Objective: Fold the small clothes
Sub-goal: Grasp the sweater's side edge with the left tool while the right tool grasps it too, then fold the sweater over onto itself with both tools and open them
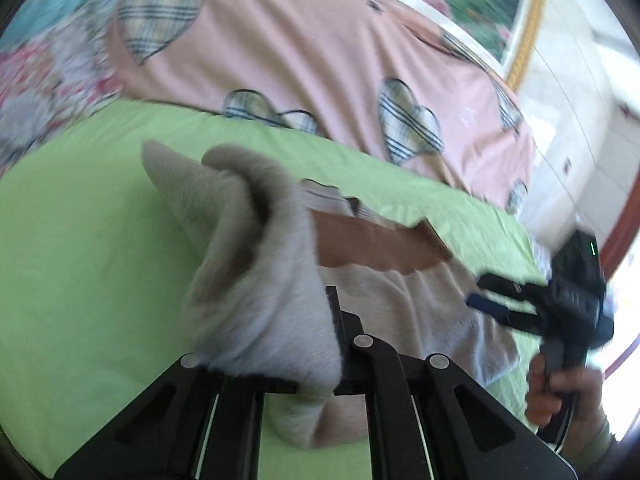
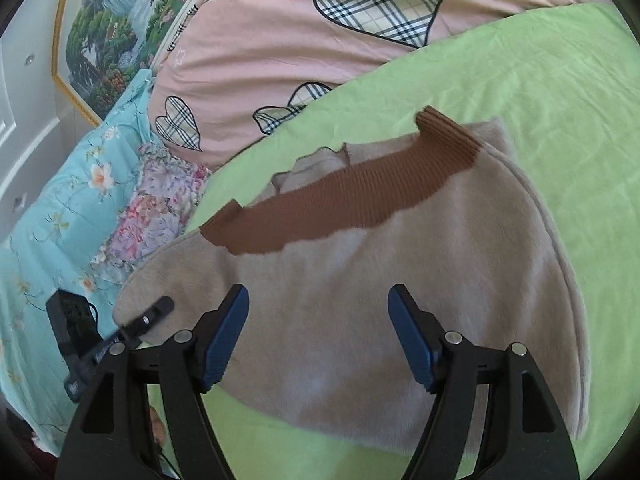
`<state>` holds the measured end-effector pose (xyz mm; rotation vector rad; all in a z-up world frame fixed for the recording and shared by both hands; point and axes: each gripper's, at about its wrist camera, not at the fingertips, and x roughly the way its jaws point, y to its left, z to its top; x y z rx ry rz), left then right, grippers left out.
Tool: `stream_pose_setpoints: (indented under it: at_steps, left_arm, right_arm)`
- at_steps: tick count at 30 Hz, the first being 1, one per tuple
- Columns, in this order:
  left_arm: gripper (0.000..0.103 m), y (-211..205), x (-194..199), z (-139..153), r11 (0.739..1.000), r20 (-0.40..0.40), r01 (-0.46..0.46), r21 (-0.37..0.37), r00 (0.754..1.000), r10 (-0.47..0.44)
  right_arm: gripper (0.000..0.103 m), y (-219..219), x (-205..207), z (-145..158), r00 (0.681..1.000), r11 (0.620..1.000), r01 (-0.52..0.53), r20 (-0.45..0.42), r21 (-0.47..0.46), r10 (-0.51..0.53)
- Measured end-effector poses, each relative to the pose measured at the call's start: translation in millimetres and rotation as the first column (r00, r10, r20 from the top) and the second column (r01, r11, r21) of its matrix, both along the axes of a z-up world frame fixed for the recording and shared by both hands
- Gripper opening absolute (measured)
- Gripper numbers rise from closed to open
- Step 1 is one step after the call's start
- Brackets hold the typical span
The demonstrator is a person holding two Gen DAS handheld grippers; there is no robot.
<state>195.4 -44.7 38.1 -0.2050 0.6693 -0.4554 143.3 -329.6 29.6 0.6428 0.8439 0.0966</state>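
A green sheet (image 2: 520, 80) covers the bed, with a pink heart-print quilt (image 2: 280, 40) bunched along its far edge. On the sheet lies a beige fleece garment (image 2: 360, 280) with a brown ribbed band (image 2: 340, 200). The left gripper (image 1: 316, 344) is clamped on a lifted fold of the garment; the right gripper (image 2: 318, 336) hovers over the garment, its 2 fingers (image 2: 224, 340) apart

Bare green sheet (image 2: 540, 80) lies open right of the garment (image 2: 360, 280), while the pink quilt (image 2: 280, 52) walls the far side.
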Motion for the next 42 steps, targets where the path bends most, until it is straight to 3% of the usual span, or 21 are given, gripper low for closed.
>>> stream_pose_setpoints:
  at_steps: [3,7,12,15,17,20,25,29,32,37,40,42]
  left_arm:
    - [0.006,-43,-3,-7,0.992,-0.004,0.097,0.081,0.995,-0.097]
    - [0.006,-87,-4,-33,0.963,-0.066,0.205,0.178,0.978,-0.196]
    - [0.006,-100,-3,-50,0.950,-0.091,0.226,0.215,0.973,-0.211]
    - [0.006,-97,-1,-49,0.953,-0.099,0.232,0.195,0.971,-0.217]
    - [0.006,-94,-3,-50,0.952,-0.096,0.232,0.199,0.971,-0.217]
    - [0.006,-93,-5,-42,0.954,-0.093,0.230,0.192,0.972,-0.216]
    - [0.006,-102,-19,-8,0.950,-0.037,0.287,0.121,0.958,-0.285]
    - [0.007,-136,-26,4,0.930,-0.035,0.365,0.055,0.931,-0.363]
    - [0.007,-166,-26,-11,0.912,-0.072,0.408,0.035,0.911,-0.405]
    - [0.007,-196,-19,-42,0.897,-0.163,0.442,0.004,0.885,-0.436]
    - [0.007,-203,-18,-38,0.898,-0.136,0.440,0.017,0.891,-0.434]
    - [0.007,-202,-27,-31,0.901,-0.095,0.433,0.020,0.898,-0.430]
  right_arm:
    - [0.074,-5,26,-9,0.999,0.993,-0.039,-0.013,0.115,0.041]
    - [0.077,-2,58,-28,0.993,0.962,-0.101,-0.031,0.253,0.112]
    - [0.077,16,91,-55,0.978,0.917,-0.171,-0.047,0.360,0.201]
    - [0.073,24,107,-64,0.976,0.929,-0.178,-0.063,0.326,0.209]
    - [0.043,25,118,-70,0.976,0.932,-0.168,-0.076,0.321,0.202]
    - [0.023,23,124,-71,0.978,0.933,-0.161,-0.073,0.322,0.194]
    - [0.017,13,108,-24,0.982,0.953,-0.189,0.025,0.237,0.189]
    - [0.017,-13,79,21,0.986,0.986,-0.163,0.052,0.027,0.161]
    - [0.017,-42,56,20,0.995,0.994,-0.101,0.008,-0.050,0.101]
    - [0.017,-81,28,-13,0.997,0.998,-0.008,-0.074,-0.058,0.004]
    - [0.017,-84,25,-7,0.999,0.996,-0.021,-0.050,-0.090,0.016]
    - [0.017,-81,24,12,0.999,0.990,-0.043,0.026,-0.132,0.046]
